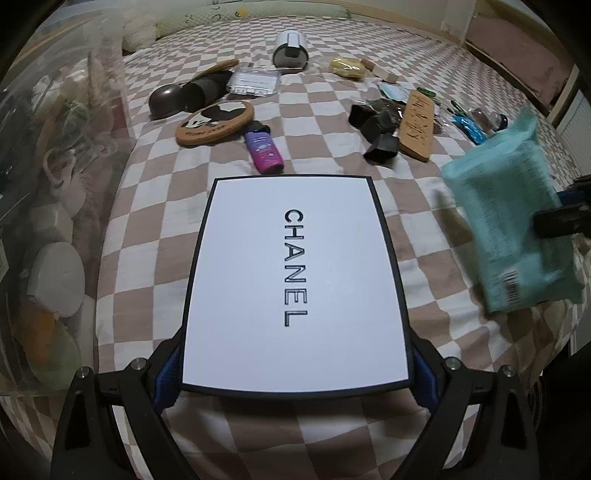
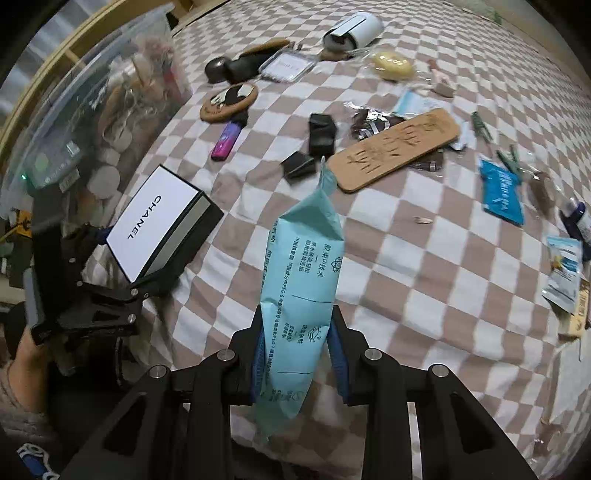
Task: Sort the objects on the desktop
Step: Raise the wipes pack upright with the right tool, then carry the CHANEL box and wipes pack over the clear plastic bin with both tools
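My left gripper is shut on a white box with black edges and black lettering, its blue pads pressing both long sides near the close end. The same box shows at the left of the right wrist view, held above the checked bedcover. My right gripper is shut on a light blue soft pack with printed text, lifted off the cover and pointing away from me. That pack appears blurred at the right of the left wrist view.
A clear plastic bin full of items stands at the left. On the checked bedcover lie a wooden plaque, black blocks, a purple bottle, a round panda coaster, a white cylinder and small packets.
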A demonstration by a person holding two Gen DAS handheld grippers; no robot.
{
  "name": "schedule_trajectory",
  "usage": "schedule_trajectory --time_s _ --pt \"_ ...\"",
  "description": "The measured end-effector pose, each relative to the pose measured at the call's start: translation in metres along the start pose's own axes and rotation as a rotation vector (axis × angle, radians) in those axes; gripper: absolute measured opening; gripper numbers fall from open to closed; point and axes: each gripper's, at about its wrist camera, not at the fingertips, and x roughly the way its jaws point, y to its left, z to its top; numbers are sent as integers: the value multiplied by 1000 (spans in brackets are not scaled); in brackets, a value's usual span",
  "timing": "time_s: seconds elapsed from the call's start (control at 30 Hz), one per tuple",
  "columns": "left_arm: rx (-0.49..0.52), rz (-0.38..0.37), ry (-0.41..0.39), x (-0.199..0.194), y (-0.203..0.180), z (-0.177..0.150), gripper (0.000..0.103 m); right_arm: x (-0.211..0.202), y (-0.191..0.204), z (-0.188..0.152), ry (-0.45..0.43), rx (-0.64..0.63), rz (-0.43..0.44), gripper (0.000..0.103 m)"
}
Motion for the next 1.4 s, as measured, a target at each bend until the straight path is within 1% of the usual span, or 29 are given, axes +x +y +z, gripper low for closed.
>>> schedule_trajectory --time_s 0.1,0.23,0.33,0.4,0.47,0.53,0.7,0.8,0.87,0.9,0.97,1.0,1.13,1.2,1.33,1.4 --pt "6 2 -1 3 -1 0 97 9 7 6 -14 -2 -27 32" --pt "-3 -5 -3 2 3 1 97 19 14 12 -15 26 -19 32" --pt "-4 0 -11 4 4 3 97 31 17 9 -7 30 -34 34" --pt "-3 4 -18 6 3 5 97 41 15 5 -3 57 -30 34" --pt "-4 4 -26 4 6 5 97 50 8 0 1 104 -4 34" --pt "-6 5 -32 3 10 3 97 56 1 -5 -15 151 30 33" --pt "-20 10 -39 0 17 0 97 51 -4 -12 -55 178 61 32" --pt "-48 -36 -44 -10 24 -6 97 49 -4 -15 -66 190 75 31" --pt "-42 -64 -53 -16 23 -7 97 48 -4 -17 -70 202 87 31" --pt "-24 -54 -65 -18 20 -6 97 47 -4 -17 -72 210 94 31" --pt "19 -8 -96 -23 13 -5 97 42 -2 -17 -86 222 114 31" --pt "26 -2 -107 -26 12 -4 97 39 -1 -18 -93 227 124 31" --pt "29 3 -152 -45 14 -3 97 22 7 -16 -138 220 137 31" --pt "37 16 -193 -59 13 0 97 10 11 -14 -167 215 142 31" --pt "42 13 -281 -93 18 9 97 -15 17 -5 -234 204 132 31" --pt "40 24 -327 -111 23 15 97 -29 20 2 -269 200 126 31"
